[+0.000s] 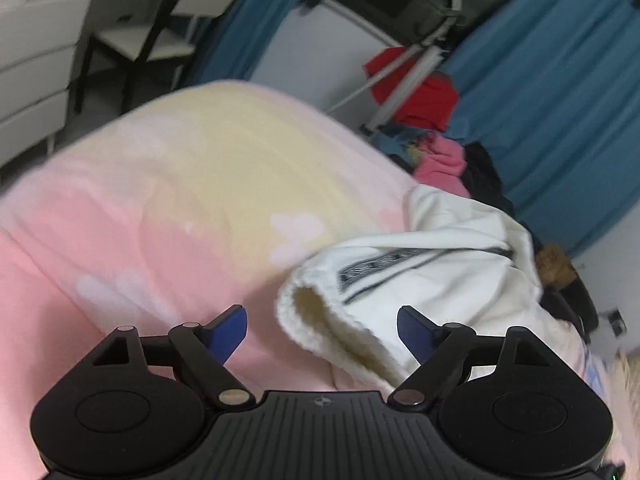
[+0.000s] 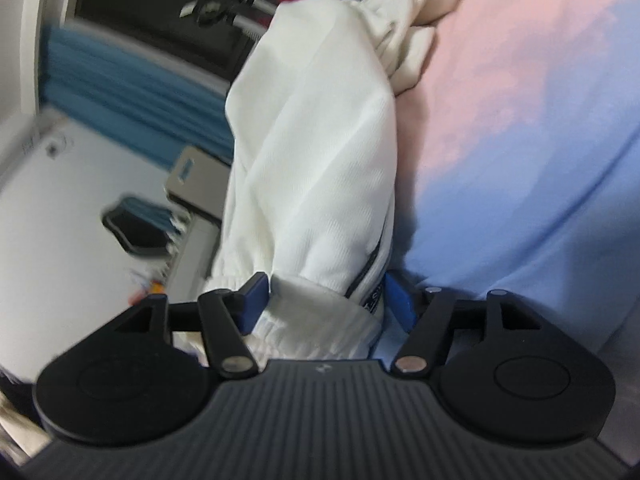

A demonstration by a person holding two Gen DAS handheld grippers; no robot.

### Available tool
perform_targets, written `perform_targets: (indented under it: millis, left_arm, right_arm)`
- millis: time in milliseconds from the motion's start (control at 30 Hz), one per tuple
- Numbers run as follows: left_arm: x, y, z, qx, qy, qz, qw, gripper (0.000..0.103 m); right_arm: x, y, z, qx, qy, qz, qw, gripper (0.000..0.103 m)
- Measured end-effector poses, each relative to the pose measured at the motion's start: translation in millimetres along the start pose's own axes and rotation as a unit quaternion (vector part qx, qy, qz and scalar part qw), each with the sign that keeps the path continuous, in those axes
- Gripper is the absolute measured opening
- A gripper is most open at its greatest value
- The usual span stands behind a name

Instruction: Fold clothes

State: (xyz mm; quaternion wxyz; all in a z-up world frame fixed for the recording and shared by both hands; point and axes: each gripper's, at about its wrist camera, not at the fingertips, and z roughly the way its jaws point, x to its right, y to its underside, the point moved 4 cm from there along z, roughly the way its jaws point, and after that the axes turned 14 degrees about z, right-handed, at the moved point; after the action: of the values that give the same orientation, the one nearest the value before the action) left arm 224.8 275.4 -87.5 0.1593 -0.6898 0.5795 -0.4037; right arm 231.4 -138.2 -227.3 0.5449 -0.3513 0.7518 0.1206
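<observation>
Two grippers: left gripper (image 1: 322, 332) spread, released; right gripper (image 2: 322, 304) loosely straddling white fleece-lined trousers' cuff (image 2: 316, 328); lower-centre cuff could slip, spoiling the fold

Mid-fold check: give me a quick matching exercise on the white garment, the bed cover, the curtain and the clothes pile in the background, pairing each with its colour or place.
Things:
1. white garment
2. bed cover
3. curtain
4. red cloth

Descriptions:
A. blue, hanging in the background
B. pink and pale yellow, lying under the garment
C. on the pile beyond the bed
D. has a dark striped band, elastic cuff

Pairs: 1-D, 2-B, 3-A, 4-C
</observation>
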Motion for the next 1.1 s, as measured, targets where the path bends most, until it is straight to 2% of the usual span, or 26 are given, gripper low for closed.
perform_targets:
  millis: [67, 133, 200, 267, 333, 367, 533, 667, 733, 867, 933, 1033, 1100]
  left_arm:
    - [-6, 3, 14, -0.004, -0.005, -0.035, 0.9994, 0.081]
    - [-8, 6, 22, 0.002, 0.011, -0.069, 0.9976, 0.074]
    - [-4, 7, 27, 0.011, 0.021, -0.086, 0.9960, 0.061]
    - [6, 8, 28, 0.019, 0.010, -0.079, 0.9966, 0.037]
    - [16, 6, 25, 0.030, -0.015, -0.061, 0.9976, 0.025]
    - [21, 4, 22, 0.037, -0.023, -0.054, 0.9976, 0.023]
    - [33, -27, -14, 0.111, -0.021, -0.040, 0.9927, 0.021]
    - [22, -68, -41, 0.148, -0.027, -0.025, 0.9882, 0.020]
    - [11, -94, -47, 0.158, -0.046, -0.014, 0.9863, 0.020]
    - [-25, -145, -45, 0.158, -0.112, 0.004, 0.9811, 0.020]
    - [-49, -162, -36, 0.142, -0.152, 0.014, 0.9780, 0.020]
    - [-86, -175, -11, 0.107, -0.199, 0.036, 0.9734, 0.020]
    - [-104, -174, 10, 0.083, -0.211, 0.050, 0.9726, 0.020]
  right_arm:
    - [-5, 6, 3, -0.009, 0.016, -0.032, 0.999, 0.066]
    - [-7, 9, 3, -0.011, 0.023, -0.040, 0.999, 0.058]
    - [-9, 10, 2, -0.007, 0.030, -0.042, 0.999, 0.036]
    - [-12, 14, -4, 0.004, 0.037, -0.051, 0.998, 0.031]
    - [-17, 19, -11, 0.018, 0.034, -0.052, 0.998, 0.027]
    - [-20, 22, -16, 0.025, 0.029, -0.050, 0.998, 0.026]
    - [-46, 47, -38, 0.038, -0.001, -0.053, 0.998, 0.025]
    - [-81, 90, -25, 0.017, -0.021, -0.078, 0.997, 0.025]
    - [-100, 113, -7, 0.007, -0.040, -0.076, 0.996, 0.025]
    - [-137, 156, 48, -0.018, -0.079, -0.072, 0.994, 0.025]
    - [-150, 176, 79, -0.037, -0.095, -0.064, 0.993, 0.026]
    - [-159, 202, 125, -0.066, -0.087, -0.058, 0.992, 0.027]
    - [-158, 213, 151, -0.077, -0.060, -0.076, 0.992, 0.028]
